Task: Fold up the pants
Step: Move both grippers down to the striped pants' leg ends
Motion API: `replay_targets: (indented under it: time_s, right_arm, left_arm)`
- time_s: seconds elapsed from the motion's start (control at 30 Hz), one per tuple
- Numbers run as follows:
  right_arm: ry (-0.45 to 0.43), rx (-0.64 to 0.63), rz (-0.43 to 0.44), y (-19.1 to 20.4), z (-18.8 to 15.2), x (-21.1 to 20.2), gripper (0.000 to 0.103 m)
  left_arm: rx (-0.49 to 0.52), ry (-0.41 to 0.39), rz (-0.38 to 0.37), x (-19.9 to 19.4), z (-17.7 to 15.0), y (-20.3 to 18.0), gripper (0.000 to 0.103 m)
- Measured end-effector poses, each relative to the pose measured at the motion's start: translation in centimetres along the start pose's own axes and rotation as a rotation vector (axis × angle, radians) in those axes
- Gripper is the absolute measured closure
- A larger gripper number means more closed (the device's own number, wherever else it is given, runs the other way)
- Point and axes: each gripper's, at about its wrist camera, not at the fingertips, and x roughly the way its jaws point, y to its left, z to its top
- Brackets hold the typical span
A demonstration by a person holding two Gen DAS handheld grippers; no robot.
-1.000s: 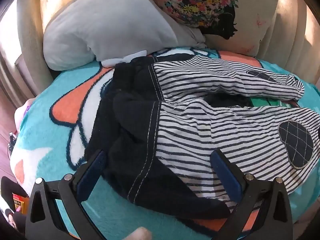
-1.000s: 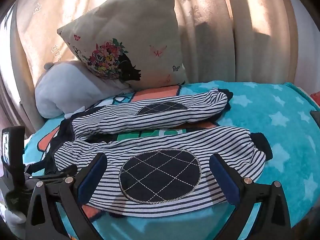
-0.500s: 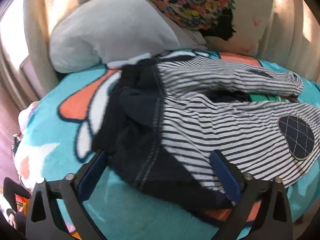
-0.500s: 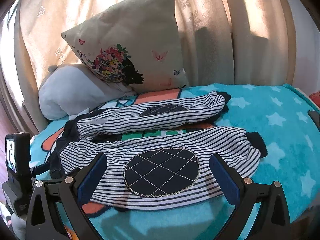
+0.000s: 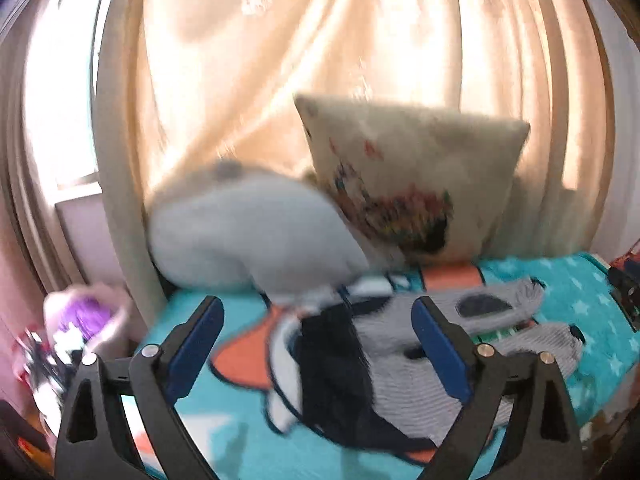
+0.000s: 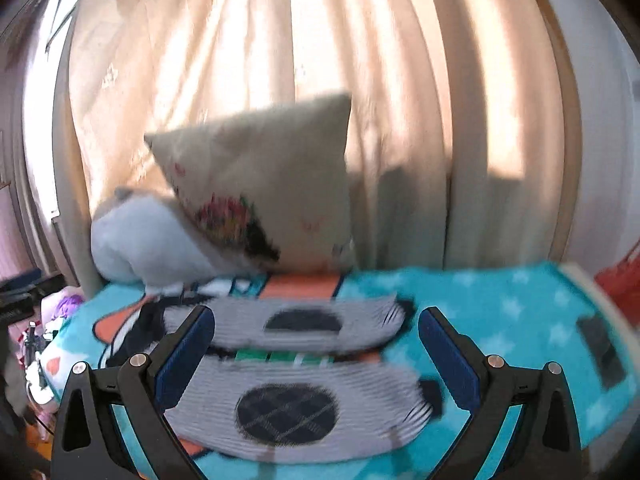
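Striped pants (image 6: 288, 376) lie unfolded on a teal blanket (image 6: 500, 304), both legs spread apart, dark waist toward the blanket's left edge.

Neither the left gripper (image 5: 316, 344) nor the right gripper (image 6: 316, 344) holds anything; each has its blue-padded fingers (image 6: 448, 356) spread wide above the near edge. Both views are blurred. No fold appears made, so the whole job seemingly remains, starting with laying one leg over the other. A floral cushion (image 6: 276, 184) leans at the far edge.

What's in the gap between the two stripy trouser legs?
In the right wrist view, only the blanket shows between the two legs of the pants: a strip with green and white blocks. Nothing else lies there.
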Motion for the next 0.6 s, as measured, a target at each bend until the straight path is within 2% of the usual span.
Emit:
replay_targets:
  time_s: [0.13,0.27,0.4,0.53,0.6]
  right_arm:
    - [-0.038,-0.032,-0.011,-0.9,3.1,-0.4,0.000]
    - [-0.042,-0.090,-0.031,-1.3,5.1,0.7,0.000]
    - [0.068,-0.146,-0.002,-2.1,5.9,4.9,0.000]
    - [0.250,-0.157,0.079,-3.5,4.8,11.3,0.000]
    - [0.329,-0.163,0.106,-4.1,3.9,14.4,0.000]
  left_arm:
    - [0.004,-0.008,-0.006,-0.2,2.4,1.0,0.008]
    - [0.009,0.035,-0.082,1.6,3.6,1.4,0.008]
    - [0.036,0.115,-0.175,5.5,3.6,0.0,0.008]
    - [0.055,0.262,-0.255,11.4,2.7,-1.8,0.008]
    - [0.066,0.311,-0.285,13.7,2.1,-2.7,0.010]
